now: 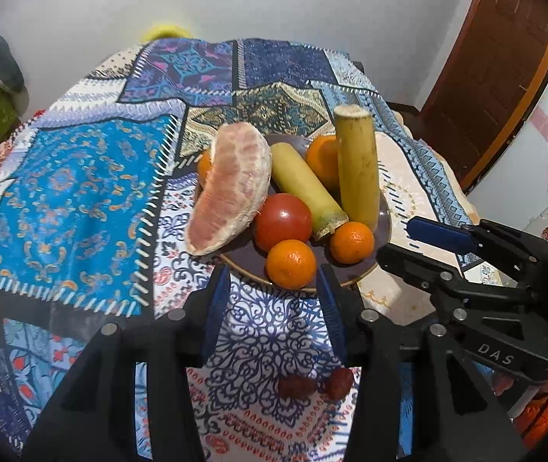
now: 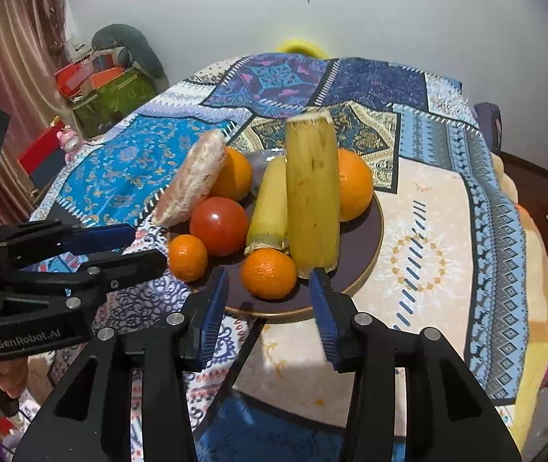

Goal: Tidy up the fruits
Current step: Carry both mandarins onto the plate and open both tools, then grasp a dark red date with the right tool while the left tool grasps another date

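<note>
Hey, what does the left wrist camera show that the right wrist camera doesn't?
Only the left wrist view shows two dark red fruits lying on the tablecloth near the camera, and a brown door.

Only the right wrist view shows a striped curtain and a pink figurine.

Both show the dark plate holding the pomelo piece, tomato, oranges and two sugarcane pieces, with the left gripper and right gripper open.
</note>
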Action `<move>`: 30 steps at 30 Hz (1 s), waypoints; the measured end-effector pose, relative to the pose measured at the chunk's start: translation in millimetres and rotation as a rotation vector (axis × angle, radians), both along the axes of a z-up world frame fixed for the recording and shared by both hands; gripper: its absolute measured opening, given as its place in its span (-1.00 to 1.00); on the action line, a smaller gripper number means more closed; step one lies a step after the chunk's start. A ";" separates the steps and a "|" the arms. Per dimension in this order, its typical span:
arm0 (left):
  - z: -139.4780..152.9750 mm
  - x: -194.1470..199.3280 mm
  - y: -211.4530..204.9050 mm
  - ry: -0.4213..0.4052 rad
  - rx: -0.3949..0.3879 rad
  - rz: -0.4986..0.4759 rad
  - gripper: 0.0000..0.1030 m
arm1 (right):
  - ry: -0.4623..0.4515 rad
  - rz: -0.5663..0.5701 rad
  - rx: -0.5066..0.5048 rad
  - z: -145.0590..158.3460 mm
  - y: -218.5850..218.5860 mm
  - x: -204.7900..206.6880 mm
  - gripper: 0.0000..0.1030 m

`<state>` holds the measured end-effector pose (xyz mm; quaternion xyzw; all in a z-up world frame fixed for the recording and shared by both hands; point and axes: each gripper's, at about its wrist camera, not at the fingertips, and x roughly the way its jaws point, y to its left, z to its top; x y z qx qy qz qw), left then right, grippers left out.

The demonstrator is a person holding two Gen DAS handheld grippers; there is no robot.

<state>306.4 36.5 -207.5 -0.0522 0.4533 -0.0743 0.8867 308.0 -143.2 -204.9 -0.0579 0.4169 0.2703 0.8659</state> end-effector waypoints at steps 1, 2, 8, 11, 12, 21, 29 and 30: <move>2.8 -3.3 0.9 -0.005 0.002 0.002 -0.10 | -0.007 0.002 -0.002 3.1 0.1 -3.2 -0.22; 5.1 -6.4 1.9 -0.008 0.003 0.004 -0.10 | -0.012 0.003 -0.004 5.6 0.3 -5.7 -0.22; 17.4 -34.2 8.4 -0.014 0.015 0.005 -0.09 | -0.059 0.024 -0.030 23.1 3.1 -27.7 -0.10; 15.4 -46.0 8.0 -0.001 0.007 -0.003 -0.09 | -0.081 0.039 -0.043 29.1 5.1 -38.1 -0.10; 13.3 -49.5 7.2 0.006 0.005 -0.008 -0.09 | -0.084 0.041 -0.044 30.2 5.2 -40.6 -0.10; -28.1 -65.7 -4.2 0.123 0.028 -0.044 -0.09 | -0.068 0.045 -0.045 26.0 3.1 -58.6 -0.10; -54.7 -58.7 -18.9 0.174 0.024 -0.078 -0.12 | -0.008 0.026 -0.046 7.5 -6.3 -56.1 -0.10; -56.5 -57.4 -20.5 0.174 0.026 -0.080 -0.16 | -0.003 0.026 -0.045 5.9 -7.6 -55.8 -0.10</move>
